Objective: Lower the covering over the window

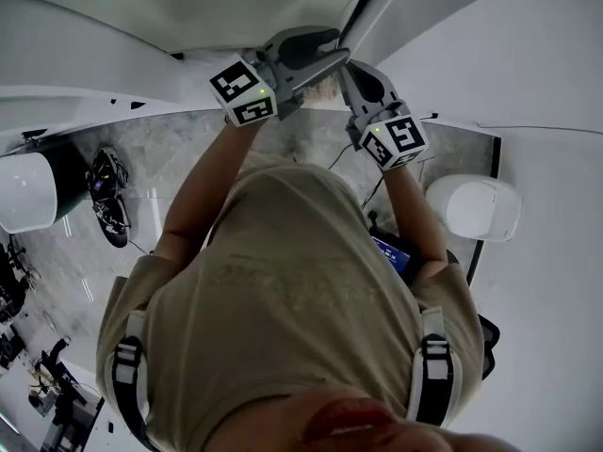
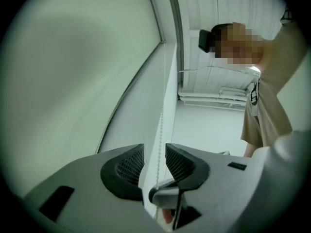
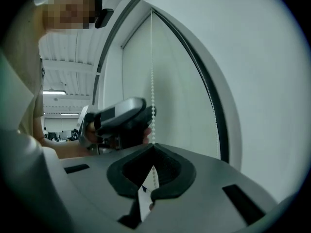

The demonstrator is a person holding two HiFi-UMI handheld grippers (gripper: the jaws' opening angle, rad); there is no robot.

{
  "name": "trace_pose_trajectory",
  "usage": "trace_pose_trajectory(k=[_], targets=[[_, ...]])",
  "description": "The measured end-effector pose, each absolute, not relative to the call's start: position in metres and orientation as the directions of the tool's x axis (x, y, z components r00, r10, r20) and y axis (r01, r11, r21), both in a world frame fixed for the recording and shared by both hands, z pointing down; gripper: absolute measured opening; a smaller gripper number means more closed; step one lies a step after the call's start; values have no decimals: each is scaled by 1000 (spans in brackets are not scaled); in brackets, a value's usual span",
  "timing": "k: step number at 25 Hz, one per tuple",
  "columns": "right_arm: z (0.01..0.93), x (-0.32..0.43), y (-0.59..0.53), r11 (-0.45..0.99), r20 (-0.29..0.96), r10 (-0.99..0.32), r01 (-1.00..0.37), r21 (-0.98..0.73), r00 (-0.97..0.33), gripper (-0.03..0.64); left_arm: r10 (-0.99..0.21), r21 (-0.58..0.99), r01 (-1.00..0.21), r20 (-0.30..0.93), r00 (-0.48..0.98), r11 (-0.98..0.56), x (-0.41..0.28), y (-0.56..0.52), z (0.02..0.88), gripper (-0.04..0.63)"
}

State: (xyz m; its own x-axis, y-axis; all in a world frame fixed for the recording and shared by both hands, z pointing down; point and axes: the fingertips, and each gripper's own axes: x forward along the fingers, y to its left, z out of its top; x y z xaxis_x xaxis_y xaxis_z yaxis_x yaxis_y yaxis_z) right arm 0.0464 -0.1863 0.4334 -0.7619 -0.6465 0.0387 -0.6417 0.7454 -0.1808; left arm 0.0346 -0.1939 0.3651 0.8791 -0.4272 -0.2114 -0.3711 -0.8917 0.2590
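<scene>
Starting on the left side: the left gripper (image 2: 154,161) has its jaws apart with the bead chain (image 2: 159,130) running up through the gap, not touching either pad, so it isn't holding anything right now. That chain hangs right along the edge of the window frame (image 3: 214,106), beside the pale window panel (image 3: 180,91), and honestly I can't tell if that panel is blind fabric or bare glass, or how far down the covering sits. Over on the right, the right gripper (image 3: 154,147) is clamped tight on the same chain, just below the other one. My guess on what could go wrong: only one grip is on a thin beaded cord, so a hard tug could let the beads slide through the pads, or pulling the wrong run of the loop would send the covering up instead of down. Yanking at an angle might also jam the chain. No brand or text that I can read anywhere, only the black-and-white square marker cubes (image 1: 243,90).
</scene>
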Motion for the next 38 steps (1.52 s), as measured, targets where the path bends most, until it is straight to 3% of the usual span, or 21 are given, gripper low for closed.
trace_pose_trajectory(k=[2,3,7,8,9,10,12,15,16,17,21,24,28,29,30,33,34,36,38], targets=[[433,41,-186,747,40,-645,-640,-182,-763,8,-382,187,-352,-159,911,-917,57,-192,352,116],[432,41,-183,748,38,-642,-636,-188,-766,8,-383,155,-363,-123,916,-919,63,-190,350,18],[415,44,-165,832,-53,-537,-518,-197,-842,9,-449,70,-444,-90,889,-893,45,-192,348,15],[406,50,-167,847,-105,-519,-493,-200,-848,57,-454,64,-450,-85,887,-891,39,-196,351,15],[396,57,-172,847,-156,-521,-486,-216,-839,157,-451,66,-447,-67,890,-892,35,-200,358,15],[385,63,-178,837,-198,-538,-493,-237,-819,175,-441,73,-438,-38,897,-896,34,-202,369,15],[364,63,-188,817,-226,-574,-527,-235,-787,175,-410,99,-410,21,912,-906,39,-198,395,15],[354,43,-187,811,-157,-585,-571,-129,-795,171,-377,142,-378,32,926,-915,50,-179,414,15],[355,38,-185,808,-123,-589,-582,-94,-799,131,-371,147,-370,25,928,-917,53,-172,414,15],[357,35,-184,804,-95,-595,-591,-72,-798,25,-365,148,-363,17,931,-920,55,-166,413,15],[371,46,-191,763,-65,-646,-640,-92,-761,18,-381,148,-370,-55,923,-917,32,-167,402,25],[420,50,-190,749,53,-649,-650,-128,-759,17,-420,177,-393,-155,894,-902,13,-178,365,65],[431,48,-173,758,84,-631,-636,-143,-771,18,-355,22,-355,-76,932,-935,62,-170,341,121],[430,47,-171,762,84,-627,-632,-139,-774,17,-367,-3,-368,-44,929,-930,71,-172,344,119],[430,47,-171,763,85,-626,-632,-138,-775,17,-390,-3,-391,-30,920,-921,75,-176,348,35],[428,52,-170,761,45,-642,-643,-86,-765,18,-433,77,-427,-83,898,-901,64,-184,354,15],[422,57,-167,764,3,-644,-642,-66,-765,26,-441,82,-435,-92,893,-897,58,-184,355,15],[399,72,-166,766,-110,-643,-636,-95,-758,250,-435,88,-429,-61,898,-899,51,-182,367,15],[373,79,-169,766,-186,-642,-628,-135,-744,250,-402,121,-398,-8,915,-909,51,-177,390,15]])
